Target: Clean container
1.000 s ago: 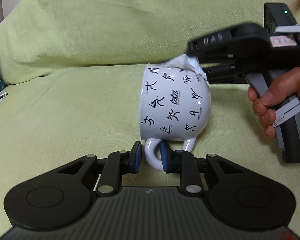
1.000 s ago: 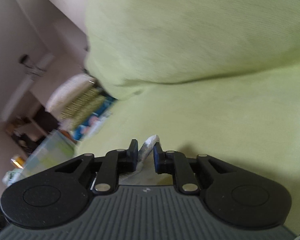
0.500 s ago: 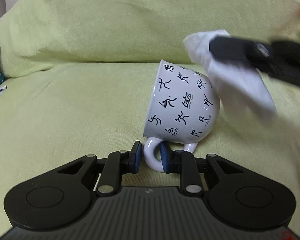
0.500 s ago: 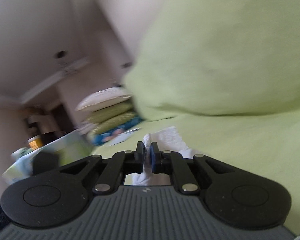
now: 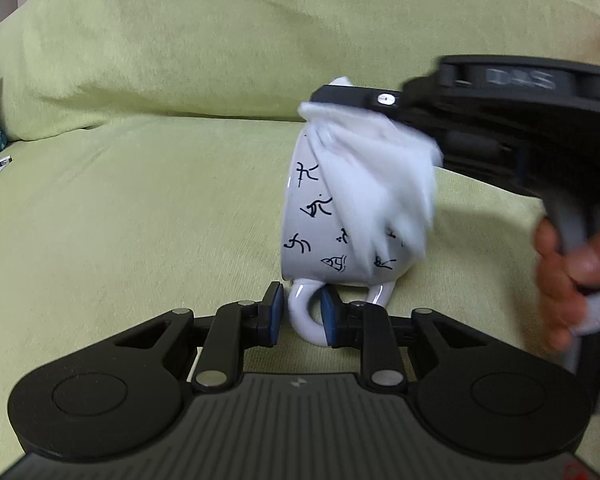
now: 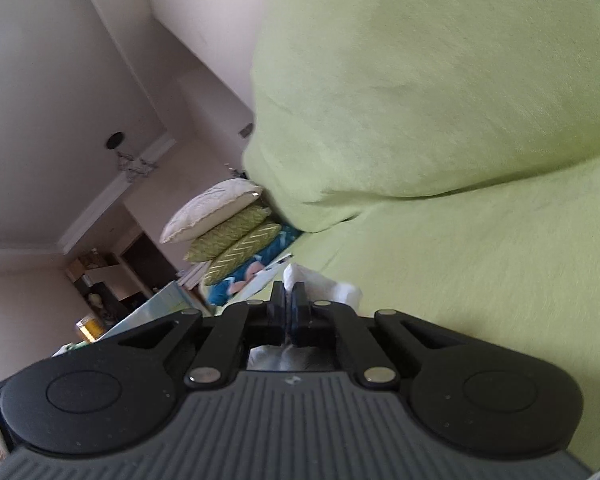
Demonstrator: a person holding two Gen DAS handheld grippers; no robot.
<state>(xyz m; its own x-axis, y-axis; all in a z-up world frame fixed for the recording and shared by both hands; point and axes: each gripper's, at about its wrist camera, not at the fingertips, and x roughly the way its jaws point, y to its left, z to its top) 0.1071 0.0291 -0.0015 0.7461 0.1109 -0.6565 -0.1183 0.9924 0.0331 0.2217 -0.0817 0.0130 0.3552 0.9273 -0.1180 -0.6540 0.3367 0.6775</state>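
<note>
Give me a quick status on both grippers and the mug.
Left gripper shut on mug handle. Right gripper shut on white tissue, draped over the mug's side. Mug tipped on green sofa; nothing in the way.

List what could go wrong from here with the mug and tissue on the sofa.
The left gripper holds the mug only by its handle as it lies on its side on the soft sofa cushion, so wiping could twist it loose. The tissue hangs loosely from the right gripper and may tear or slip.
</note>
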